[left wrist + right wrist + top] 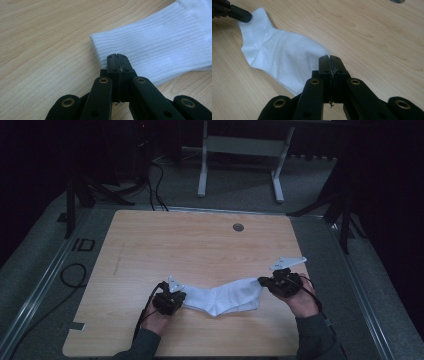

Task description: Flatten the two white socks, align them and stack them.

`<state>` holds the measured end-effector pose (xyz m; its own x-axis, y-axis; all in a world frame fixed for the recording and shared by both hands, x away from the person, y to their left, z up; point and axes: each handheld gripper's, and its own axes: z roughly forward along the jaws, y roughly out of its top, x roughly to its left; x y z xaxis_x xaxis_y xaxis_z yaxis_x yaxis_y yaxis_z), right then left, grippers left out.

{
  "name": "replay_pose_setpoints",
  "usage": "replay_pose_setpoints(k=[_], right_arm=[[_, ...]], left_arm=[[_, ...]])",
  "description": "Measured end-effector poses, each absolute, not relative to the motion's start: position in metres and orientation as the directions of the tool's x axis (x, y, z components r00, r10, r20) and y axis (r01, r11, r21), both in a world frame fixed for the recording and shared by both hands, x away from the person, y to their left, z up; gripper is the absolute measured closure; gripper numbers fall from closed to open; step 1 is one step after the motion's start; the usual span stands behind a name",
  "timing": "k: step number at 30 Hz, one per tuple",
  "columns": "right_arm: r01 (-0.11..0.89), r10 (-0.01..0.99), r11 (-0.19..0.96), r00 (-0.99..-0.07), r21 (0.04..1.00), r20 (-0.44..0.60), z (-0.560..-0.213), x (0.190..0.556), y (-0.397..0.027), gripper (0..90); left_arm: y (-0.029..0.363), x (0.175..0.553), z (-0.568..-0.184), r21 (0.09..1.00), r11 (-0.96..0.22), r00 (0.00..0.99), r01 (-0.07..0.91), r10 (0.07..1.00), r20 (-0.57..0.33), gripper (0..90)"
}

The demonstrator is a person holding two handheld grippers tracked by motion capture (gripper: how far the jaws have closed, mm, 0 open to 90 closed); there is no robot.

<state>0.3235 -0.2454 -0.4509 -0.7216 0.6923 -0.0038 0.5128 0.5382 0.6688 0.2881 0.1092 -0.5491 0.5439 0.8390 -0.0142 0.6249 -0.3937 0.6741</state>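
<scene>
A white sock (227,297) lay on the near half of a light wooden table (200,245), stretched left to right between two hand-held grippers. The left gripper (176,301) met the sock's ribbed cuff (150,52) at its left end; in the left gripper view its two black jaws stood pressed together with the cuff's near edge pinched between the tips, a thread of white fabric showing along the seam. The cuff lay flat on the wood beyond the jaws. The right gripper (263,281) held the opposite end, the toe (312,57); in the right gripper view its jaws were likewise fully closed, with the toe fabric caught at the tips. In the high view that end sat farther from the near edge than the left end, so the sock sagged in a shallow V toward its heel at the middle. The left gripper also appeared at the far left of the right gripper view, resting on the cuff. A round grommet (238,227) marked the table's far side, well apart from the sock.
</scene>
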Motion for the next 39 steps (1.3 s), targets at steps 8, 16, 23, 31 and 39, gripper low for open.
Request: replay_pose_setpoints(k=[8, 16, 23, 31, 39], right_arm=[[0.559, 0.708, 0.556, -0.706, 0.615, 0.002, -0.471, 0.331, -0.242, 88.2], [0.607, 0.722, 0.585, -0.692, 0.538, -0.003, -0.502, 0.340, -0.237, 88.0], [0.641, 0.736, 0.583, -0.677, 0.500, 0.011, -0.520, 0.348, -0.236, 86.8], [0.655, 0.739, 0.578, -0.673, 0.487, 0.028, -0.528, 0.351, -0.236, 73.4], [0.642, 0.746, 0.538, -0.664, 0.546, 0.047, -0.513, 0.349, -0.240, 54.2]], left_arm=[[0.109, 0.288, -0.549, 0.675, -0.394, 0.544, 0.624, 0.839, -0.013, 89.9], [0.110, 0.288, -0.549, 0.673, -0.398, 0.545, 0.623, 0.838, -0.009, 89.8], [0.110, 0.288, -0.549, 0.676, -0.393, 0.542, 0.624, 0.840, -0.011, 89.8], [0.110, 0.287, -0.549, 0.681, -0.375, 0.534, 0.629, 0.845, -0.027, 89.8], [0.116, 0.288, -0.547, 0.692, -0.339, 0.530, 0.637, 0.845, -0.075, 88.4]])
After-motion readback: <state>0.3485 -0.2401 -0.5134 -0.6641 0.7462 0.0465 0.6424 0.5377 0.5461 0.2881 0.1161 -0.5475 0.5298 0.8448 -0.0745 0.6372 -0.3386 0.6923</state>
